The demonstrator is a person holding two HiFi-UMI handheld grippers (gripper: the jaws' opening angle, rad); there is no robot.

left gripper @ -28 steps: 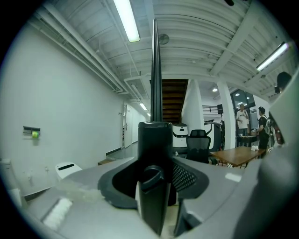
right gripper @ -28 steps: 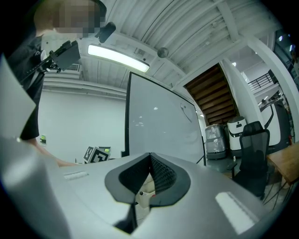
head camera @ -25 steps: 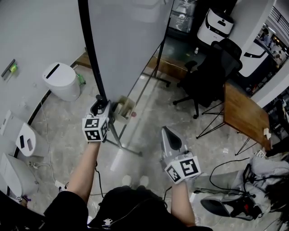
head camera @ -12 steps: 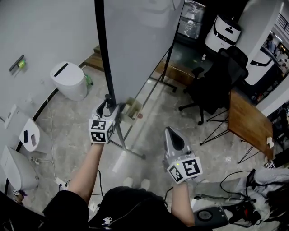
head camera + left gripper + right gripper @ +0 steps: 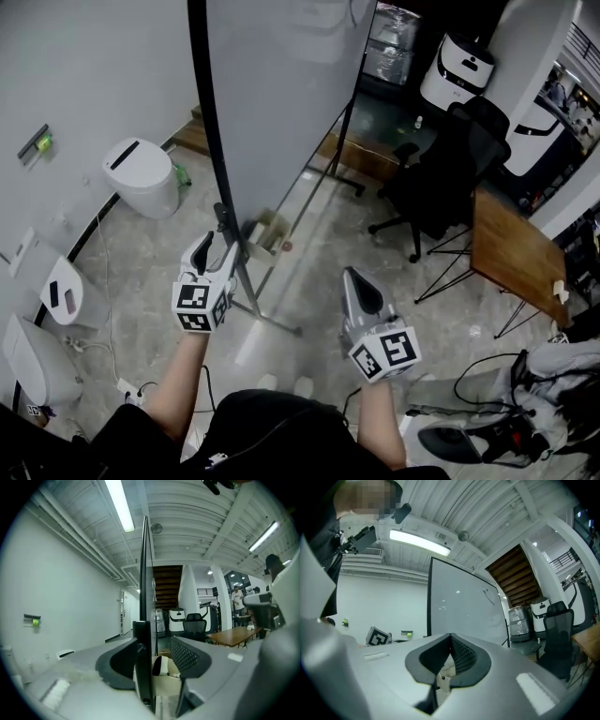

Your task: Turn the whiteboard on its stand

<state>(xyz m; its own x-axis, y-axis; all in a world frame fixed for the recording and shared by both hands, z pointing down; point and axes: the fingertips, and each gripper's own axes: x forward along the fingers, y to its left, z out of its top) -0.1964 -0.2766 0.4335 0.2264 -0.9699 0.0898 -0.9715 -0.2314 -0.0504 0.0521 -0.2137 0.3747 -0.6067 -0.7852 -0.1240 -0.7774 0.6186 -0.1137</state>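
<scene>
Grey office floor (image 5: 319,253), whiteboard (image 5: 281,94) edge-on.
We are closing left gripper (image 5: 217,251) around its frame (image 5: 213,141), right gripper (image 5: 354,279) pinched together beside it; turning early risks slipping.

Whiteboard (image 5: 281,84): smooth glossy panel that catches light spots; black satin edge frame. Stand (image 5: 143,667): black painted metal tube. Floor (image 5: 131,281): pale veined stone, polished, shiny. Wall (image 5: 84,75): matt white paint. Bin (image 5: 141,176): smooth white plastic, slight gloss. Tabletop (image 5: 511,246): brown wood, matt. Chair (image 5: 441,173): black, matt, cloth-like. Ceiling (image 5: 187,522): ribbed sheet, painted white.
</scene>
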